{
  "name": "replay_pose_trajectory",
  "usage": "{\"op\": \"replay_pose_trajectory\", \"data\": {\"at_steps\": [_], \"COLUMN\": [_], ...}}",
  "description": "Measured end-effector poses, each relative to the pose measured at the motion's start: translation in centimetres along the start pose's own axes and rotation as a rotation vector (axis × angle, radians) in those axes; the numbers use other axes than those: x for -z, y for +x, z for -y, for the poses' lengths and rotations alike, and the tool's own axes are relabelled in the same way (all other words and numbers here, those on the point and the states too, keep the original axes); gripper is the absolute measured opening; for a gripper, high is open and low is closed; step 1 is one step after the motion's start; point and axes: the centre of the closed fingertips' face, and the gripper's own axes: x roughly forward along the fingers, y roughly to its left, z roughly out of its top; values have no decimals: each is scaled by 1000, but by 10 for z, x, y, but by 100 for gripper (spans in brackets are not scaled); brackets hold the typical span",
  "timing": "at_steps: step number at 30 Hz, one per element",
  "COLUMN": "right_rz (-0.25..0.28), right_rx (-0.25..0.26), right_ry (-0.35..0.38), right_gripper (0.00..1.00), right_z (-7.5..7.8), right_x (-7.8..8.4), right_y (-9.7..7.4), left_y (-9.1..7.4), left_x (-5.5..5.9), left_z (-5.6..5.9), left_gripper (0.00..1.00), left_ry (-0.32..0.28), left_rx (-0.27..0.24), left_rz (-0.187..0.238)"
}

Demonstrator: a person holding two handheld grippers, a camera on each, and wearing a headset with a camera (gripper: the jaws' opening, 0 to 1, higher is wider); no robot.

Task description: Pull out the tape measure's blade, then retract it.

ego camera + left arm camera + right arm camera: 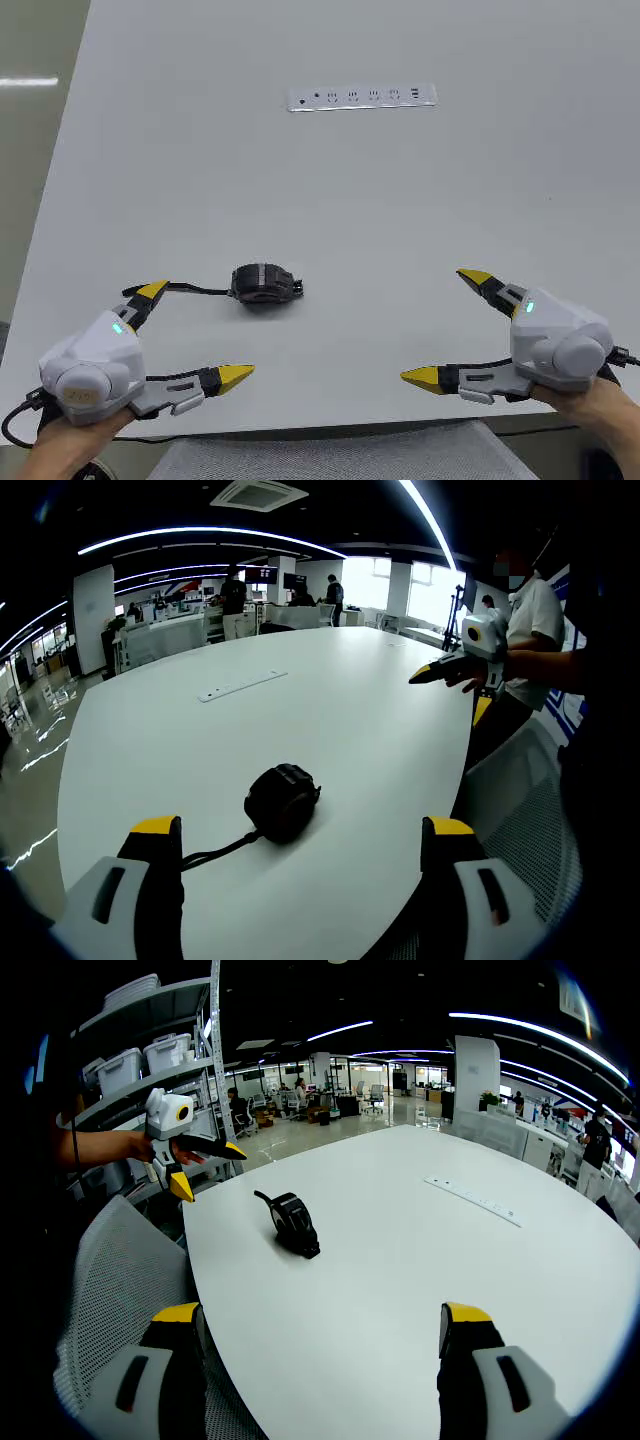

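Observation:
A black tape measure (pixel 264 283) with a short black strap lies on the white table (pixel 330 190), its blade wound in. It sits just ahead of my left gripper (pixel 196 334), whose yellow-tipped jaws stand wide apart, empty. In the left gripper view the tape measure (pixel 282 800) rests between and beyond the jaws. My right gripper (pixel 452 325) hovers open near the table's front edge, well right of the tape measure (pixel 295 1224). The right gripper (pixel 450 665) appears far off in the left gripper view; the left gripper (pixel 200 1165) appears in the right one.
A white power strip (pixel 362 97) lies flat toward the far side of the table. A mesh chair back (pixel 330 452) sits below the front edge. Shelves with bins (pixel 150 1060) and an open office with people lie beyond.

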Motion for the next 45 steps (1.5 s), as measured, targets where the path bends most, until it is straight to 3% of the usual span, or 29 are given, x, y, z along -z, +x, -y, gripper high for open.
{"op": "replay_pose_trajectory", "data": {"at_steps": [29, 45], "right_rz": [-5, -3], "right_rx": [-11, -50], "right_ry": [-9, -54], "right_gripper": [98, 92], "right_z": [-2, -1], "right_x": [1, 1], "right_y": [2, 4], "left_y": [-1, 7], "left_x": [-3, -2], "left_z": [2, -3], "left_gripper": [98, 95], "left_ry": [14, 53], "left_rx": [5, 21], "left_rz": [6, -24]}}
